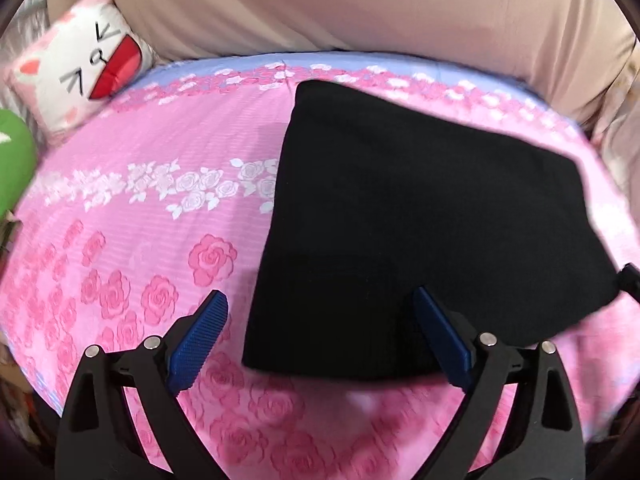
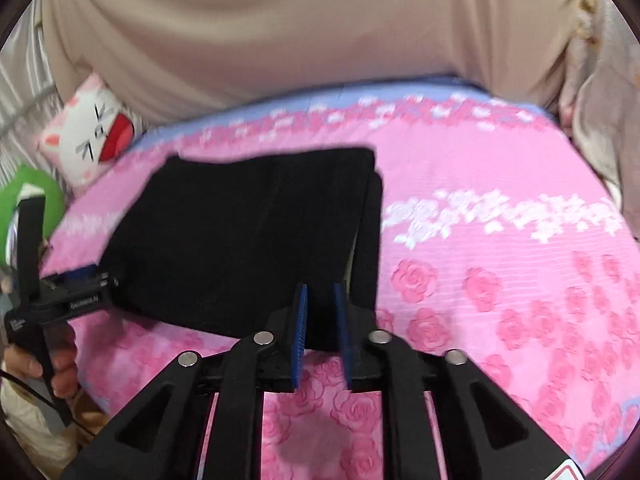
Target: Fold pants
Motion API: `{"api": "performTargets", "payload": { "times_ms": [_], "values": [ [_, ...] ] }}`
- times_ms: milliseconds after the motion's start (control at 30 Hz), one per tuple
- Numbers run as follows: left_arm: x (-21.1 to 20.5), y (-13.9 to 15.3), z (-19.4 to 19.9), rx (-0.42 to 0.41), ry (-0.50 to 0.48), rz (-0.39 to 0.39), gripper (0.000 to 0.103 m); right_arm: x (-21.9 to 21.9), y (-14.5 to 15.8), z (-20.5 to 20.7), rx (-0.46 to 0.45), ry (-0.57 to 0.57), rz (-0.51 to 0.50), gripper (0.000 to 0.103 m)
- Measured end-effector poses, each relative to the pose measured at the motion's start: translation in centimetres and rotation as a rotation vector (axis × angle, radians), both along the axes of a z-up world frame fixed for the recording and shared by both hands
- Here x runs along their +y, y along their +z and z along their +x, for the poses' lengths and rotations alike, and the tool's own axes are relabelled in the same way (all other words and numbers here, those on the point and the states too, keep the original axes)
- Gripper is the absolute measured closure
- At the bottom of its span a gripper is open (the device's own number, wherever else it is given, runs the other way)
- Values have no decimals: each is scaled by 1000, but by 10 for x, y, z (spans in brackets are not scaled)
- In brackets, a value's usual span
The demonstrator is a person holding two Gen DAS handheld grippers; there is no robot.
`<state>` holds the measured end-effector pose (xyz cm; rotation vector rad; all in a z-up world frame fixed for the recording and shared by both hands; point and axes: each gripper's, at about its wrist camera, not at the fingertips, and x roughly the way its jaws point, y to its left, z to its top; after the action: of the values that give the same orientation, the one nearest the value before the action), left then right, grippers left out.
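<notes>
Black pants lie folded into a flat block on the pink rose-print bed sheet. My left gripper is open wide at the block's near left corner. Its left blue pad is over bare sheet and its right one over the cloth. In the right wrist view the same pants lie left of centre. My right gripper hovers at their near right edge, its blue pads a narrow gap apart and pinching nothing. A hand holds the left tool at the far left.
A white cat-face pillow and a green plush toy sit at the bed's far left. Beige fabric hangs behind the bed. The sheet right of the pants is bare. The bed's near edge runs below the grippers.
</notes>
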<state>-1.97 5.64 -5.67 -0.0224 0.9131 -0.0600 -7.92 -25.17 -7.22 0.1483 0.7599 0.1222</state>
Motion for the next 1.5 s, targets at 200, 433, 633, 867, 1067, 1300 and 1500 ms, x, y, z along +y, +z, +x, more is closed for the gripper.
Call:
{"api": "performTargets", "payload": {
  "times_ms": [200,433,633,867,1067,1300,1500],
  "values": [
    [45,13,-10,4,14,-183,10,-28,-13,-14,54,-48,115,56],
    [62,-20,10,94,19,-382,10,-46,-50,1,141,-56,360,41],
    [49,-21,30,70,-20,-378,42,-36,-49,14,122,-20,373,26],
    [54,-18,38,103,-43,-476,72,-23,-56,42,115,-3,371,54],
    [62,20,11,95,-101,-479,80,-9,-1,7,22,94,348,70],
    [66,-9,-19,176,-61,-420,57,-15,-44,-21,162,23,285,46],
    [55,0,-17,146,-91,-446,18,-14,-36,-27,131,47,332,25]
  ]
}}
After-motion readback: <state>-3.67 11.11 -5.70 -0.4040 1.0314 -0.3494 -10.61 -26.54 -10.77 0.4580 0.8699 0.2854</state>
